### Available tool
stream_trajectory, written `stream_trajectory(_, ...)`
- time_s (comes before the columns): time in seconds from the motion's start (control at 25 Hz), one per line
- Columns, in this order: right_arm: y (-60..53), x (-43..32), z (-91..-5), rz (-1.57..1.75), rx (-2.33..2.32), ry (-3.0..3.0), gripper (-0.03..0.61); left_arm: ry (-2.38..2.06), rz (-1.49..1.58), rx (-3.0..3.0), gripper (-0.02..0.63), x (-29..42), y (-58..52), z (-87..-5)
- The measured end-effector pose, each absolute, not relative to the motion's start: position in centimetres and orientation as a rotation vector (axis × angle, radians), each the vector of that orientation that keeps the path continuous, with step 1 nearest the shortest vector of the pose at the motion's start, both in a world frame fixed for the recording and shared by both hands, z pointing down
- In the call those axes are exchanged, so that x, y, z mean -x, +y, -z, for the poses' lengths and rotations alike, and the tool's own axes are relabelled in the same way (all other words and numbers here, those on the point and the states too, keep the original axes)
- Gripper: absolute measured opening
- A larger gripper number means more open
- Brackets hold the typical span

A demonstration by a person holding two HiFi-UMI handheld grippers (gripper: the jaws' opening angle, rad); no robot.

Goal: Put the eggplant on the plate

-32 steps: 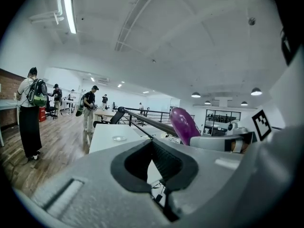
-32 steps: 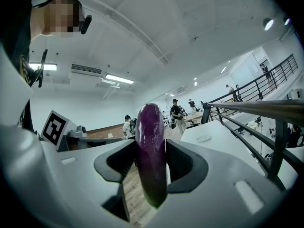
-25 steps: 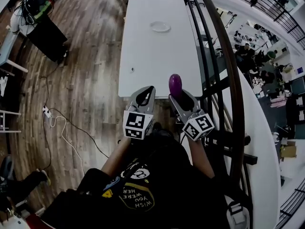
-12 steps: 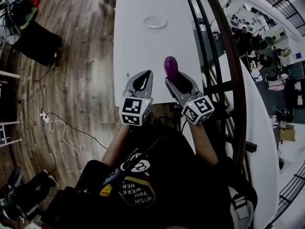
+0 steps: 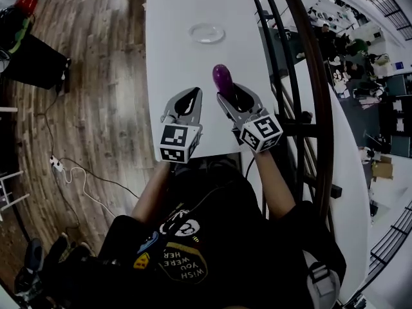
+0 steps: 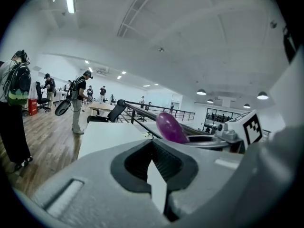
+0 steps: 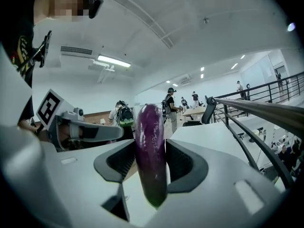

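Observation:
A purple eggplant point(image 5: 221, 77) stands upright between the jaws of my right gripper point(image 5: 226, 90), which is shut on it above the near end of the white table point(image 5: 168, 50). In the right gripper view the eggplant point(image 7: 150, 141) fills the gap between the black pads point(image 7: 183, 163). My left gripper point(image 5: 194, 93) hovers beside it to the left, jaws closed at the tips with nothing in them. From the left gripper view the eggplant point(image 6: 171, 127) shows to the right. A clear round plate point(image 5: 206, 33) lies farther along the table, beyond both grippers.
A dark curved metal railing point(image 5: 293, 63) runs close along the table's right side. Wooden floor point(image 5: 96, 95) lies to the left, with a cable and power strip point(image 5: 56, 165). Several people point(image 6: 78, 101) stand far off by other tables.
Both grippers have moved forward over the table's near end, closer to the plate. The eggplant travelled with the right gripper, still gripped upright.

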State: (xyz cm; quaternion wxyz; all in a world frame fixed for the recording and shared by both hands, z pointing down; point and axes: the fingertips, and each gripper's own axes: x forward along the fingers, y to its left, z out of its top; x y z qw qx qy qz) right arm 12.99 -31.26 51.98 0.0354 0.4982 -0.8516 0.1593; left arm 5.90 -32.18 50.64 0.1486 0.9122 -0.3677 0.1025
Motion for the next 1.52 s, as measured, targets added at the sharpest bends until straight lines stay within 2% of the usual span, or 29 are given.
stream_trajectory(0.4,-48.5,-17.6,-67.0,-0.394,-1.134,-2.405,0.201,-1.152,-0.334,-2.432,0.005,-8.1,-40.3,-59.9)
stream_trajectory(0.76,-61.1,-18.4,-79.1,-0.354,-0.876,-2.087,0.200,-1.236,-0.414,-2.309,0.005,-5.6,-45.2,-66.3)
stream_trajectory(1.28,-65.4,-19.8,-83.6,-0.330,-0.733,-1.894,0.204,-1.228,-0.460,-2.229,0.005,-5.0,-45.8,-70.0)
stream_trajectory(1.36,-65.1,-19.9,-83.5,-0.331,-0.726,-1.903,0.271,-1.210,-0.438,-2.212,0.005,-5.6,-45.1,-70.0)
stream_trajectory(1.52,-64.4,-20.1,-80.8,-0.348,-0.838,-2.012,0.284,-1.180,-0.456,-2.209,0.005,-6.0,-44.0,-71.0)
